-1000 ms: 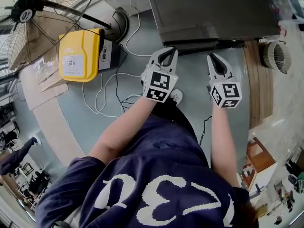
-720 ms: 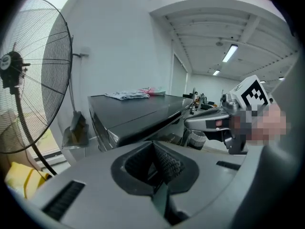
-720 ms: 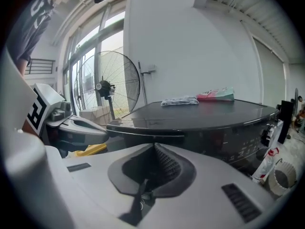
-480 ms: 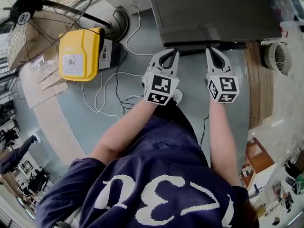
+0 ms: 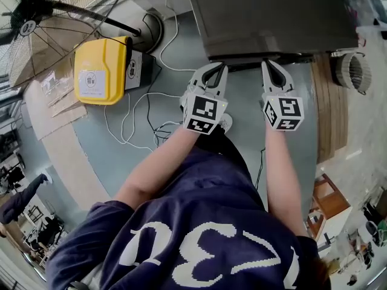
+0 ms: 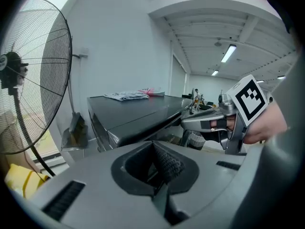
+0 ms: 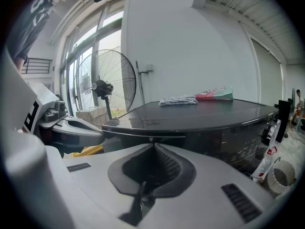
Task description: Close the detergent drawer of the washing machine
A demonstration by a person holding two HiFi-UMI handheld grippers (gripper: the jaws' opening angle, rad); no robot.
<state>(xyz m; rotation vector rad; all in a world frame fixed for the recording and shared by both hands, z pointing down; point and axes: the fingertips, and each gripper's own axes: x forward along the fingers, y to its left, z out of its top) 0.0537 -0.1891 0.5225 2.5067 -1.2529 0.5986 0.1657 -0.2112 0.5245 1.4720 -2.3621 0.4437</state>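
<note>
Held left gripper [image 5: 212, 67] and right gripper [image 5: 271, 65] pressed together, empty, tips near front edge of dark washing machine [image 5: 272, 14]. Noted round label [image 5: 91, 79] on yellow case [image 5: 112, 56], print unreadable.

Left gripper [image 5: 211, 72] jaws closed, empty. Right gripper [image 5: 271, 69] same. Both forearms extended forward, side by side.

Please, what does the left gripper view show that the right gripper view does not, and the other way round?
Only the left gripper view: the long white ceiling lights and the right gripper. Only the right gripper view: the tall glass windows and the left gripper. Both: the black round standing fan, the dark grey washing machine top, and the grey folded cloth lying on it.
</note>
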